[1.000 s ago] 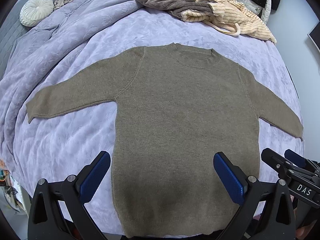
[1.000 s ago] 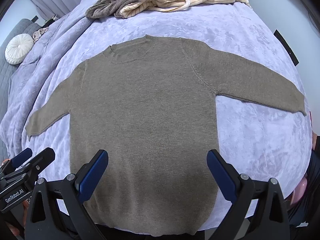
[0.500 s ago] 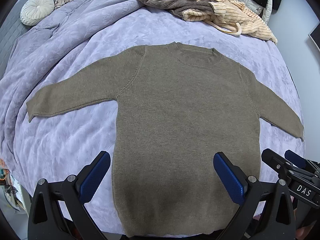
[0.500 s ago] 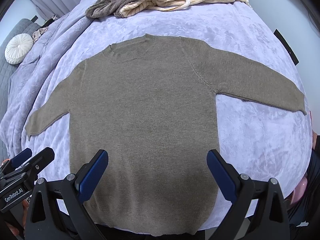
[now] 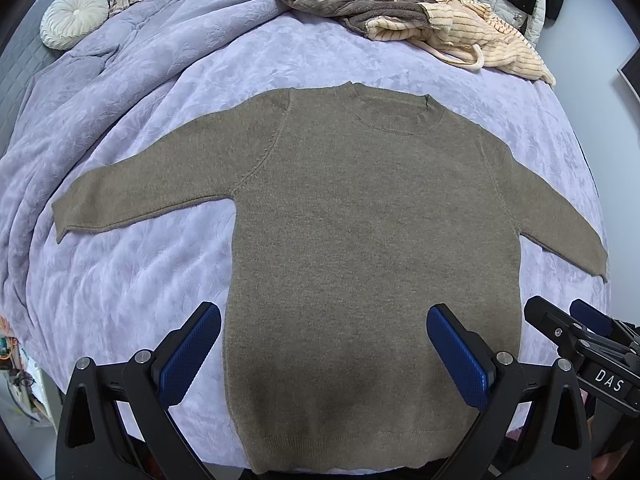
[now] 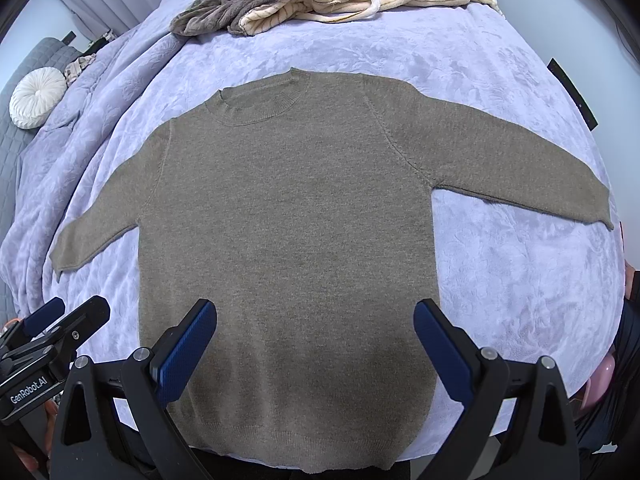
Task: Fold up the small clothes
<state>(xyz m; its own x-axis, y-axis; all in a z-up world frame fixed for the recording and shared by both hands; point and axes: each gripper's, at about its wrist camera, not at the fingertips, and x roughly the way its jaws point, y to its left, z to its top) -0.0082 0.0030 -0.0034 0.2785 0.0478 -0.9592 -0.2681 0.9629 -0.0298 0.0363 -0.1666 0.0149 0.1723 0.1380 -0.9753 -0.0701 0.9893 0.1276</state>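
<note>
sweater ahead of the jaws: fine matt knit wool-like cloth, ribbed collar & hem. bed cover under it: soft plush cloth w/ embossed pattern, slight sheen. clothes pile far beyond jaws: fluffy ribbed fleece. left gripper: matt black plastic, blue textured rubbery pads, metal screws.

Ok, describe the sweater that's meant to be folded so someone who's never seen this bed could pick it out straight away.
Start from the bed's lavender blanket. The olive-brown sweater lies flat in the middle of it, sleeves spread wide, round collar pointing toward the far end. Unlike the crumpled heap of cream-striped and brown clothes at that far end, it is one plain colour and smoothed out.
</note>
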